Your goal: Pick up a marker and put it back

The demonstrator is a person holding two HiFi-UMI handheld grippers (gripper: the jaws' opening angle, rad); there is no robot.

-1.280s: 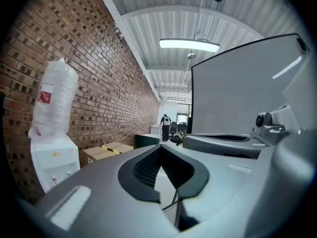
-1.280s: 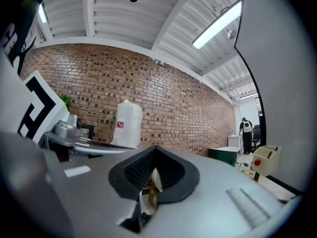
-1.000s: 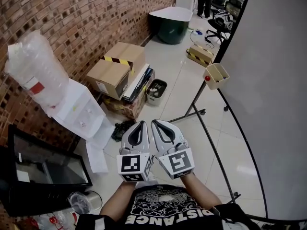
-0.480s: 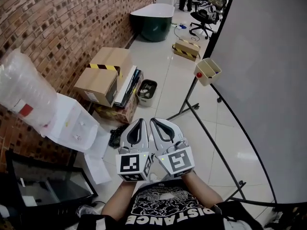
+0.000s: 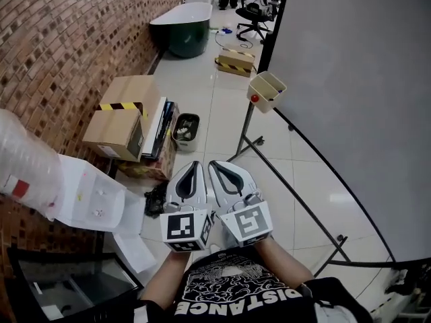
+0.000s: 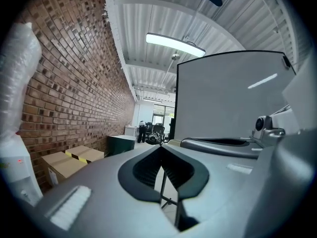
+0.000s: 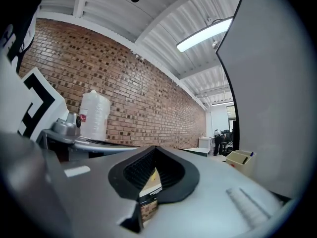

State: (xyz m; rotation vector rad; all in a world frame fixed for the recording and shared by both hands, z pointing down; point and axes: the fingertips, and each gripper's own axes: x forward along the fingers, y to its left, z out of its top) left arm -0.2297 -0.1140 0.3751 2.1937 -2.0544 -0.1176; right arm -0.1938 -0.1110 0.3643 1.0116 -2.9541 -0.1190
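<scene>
A beige tray point(image 5: 267, 88) hangs at the left edge of the big whiteboard point(image 5: 357, 93), with a red round thing point(image 5: 254, 98) on its front. In the right gripper view the tray point(image 7: 240, 159) shows a blue marker tip point(image 7: 251, 154) sticking out. My left gripper point(image 5: 196, 165) and right gripper point(image 5: 214, 164) are held side by side close to the person's chest, far from the tray. Both are shut with nothing between the jaws. The left gripper point(image 6: 161, 147) and the right gripper point(image 7: 155, 148) each show their pads meeting at the tip.
Cardboard boxes point(image 5: 122, 113) and a small bin point(image 5: 186, 128) stand by the brick wall. A water dispenser point(image 5: 84, 194) is at the left. The whiteboard's stand legs point(image 5: 337, 241) cross the tiled floor. A dark green tub point(image 5: 180, 32), an office chair point(image 5: 253, 9) and a person are far back.
The head view has swung toward the whiteboard, so the tray and the boxes sit further left in the picture. Both grippers stay shut, side by side in front of the chest.
</scene>
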